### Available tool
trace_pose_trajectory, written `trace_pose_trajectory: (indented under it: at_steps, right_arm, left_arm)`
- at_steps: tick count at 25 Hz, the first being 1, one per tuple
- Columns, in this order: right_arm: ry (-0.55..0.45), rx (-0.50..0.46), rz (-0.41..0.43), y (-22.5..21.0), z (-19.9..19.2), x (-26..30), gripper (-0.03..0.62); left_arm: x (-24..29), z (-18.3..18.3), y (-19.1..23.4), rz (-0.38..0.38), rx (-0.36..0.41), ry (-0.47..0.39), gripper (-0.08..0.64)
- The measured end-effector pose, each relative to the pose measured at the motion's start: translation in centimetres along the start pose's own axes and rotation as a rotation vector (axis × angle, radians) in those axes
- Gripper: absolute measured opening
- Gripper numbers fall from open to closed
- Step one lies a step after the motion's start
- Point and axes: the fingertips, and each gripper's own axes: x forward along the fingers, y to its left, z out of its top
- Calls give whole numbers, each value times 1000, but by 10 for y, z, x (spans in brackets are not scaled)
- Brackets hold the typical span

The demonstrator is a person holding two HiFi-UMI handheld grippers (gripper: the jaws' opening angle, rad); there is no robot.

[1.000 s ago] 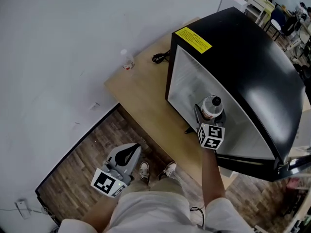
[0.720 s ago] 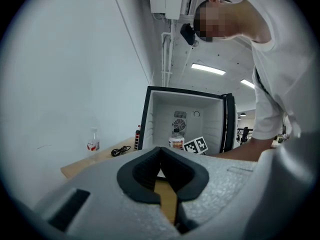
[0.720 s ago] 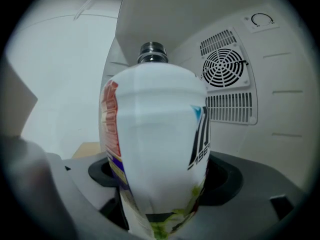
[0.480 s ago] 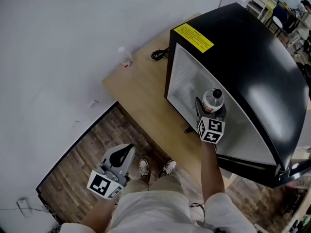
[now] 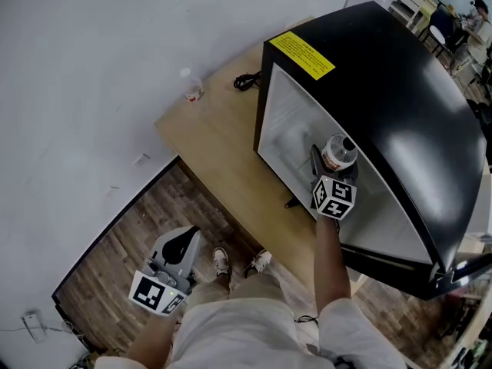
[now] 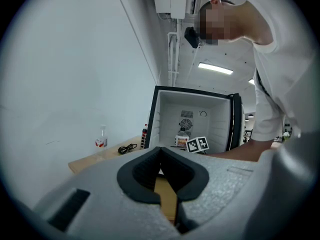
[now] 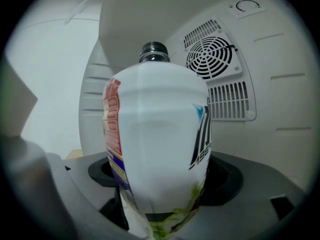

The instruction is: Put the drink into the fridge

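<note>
inside the open fridge (image 5: 400, 91) the drink (image 7: 155, 149) stands upright, clamped in the right gripper (image 7: 160, 196); setting down and release are left. left gripper (image 6: 162, 176), well outside the fridge, is closed on nothing.

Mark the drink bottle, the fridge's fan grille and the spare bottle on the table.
drink bottle (image 7: 157, 149): right gripper view, middle of its label.
fan grille (image 7: 216, 56): right gripper view, centre of the round vent.
spare bottle (image 5: 190, 89): head view, its body.
</note>
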Motion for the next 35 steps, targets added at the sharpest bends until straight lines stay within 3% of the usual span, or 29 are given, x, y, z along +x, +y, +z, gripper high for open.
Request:
trace_pose_trajectory:
  at_steps: [17, 35]
  right_arm:
    - [24, -37, -20, -9, -4, 8, 430]
    - [35, 16, -53, -6, 7, -8, 457]
  left_arm:
    - [12, 4, -2, -10, -11, -10, 14]
    - [8, 6, -6, -59, -26, -26, 14]
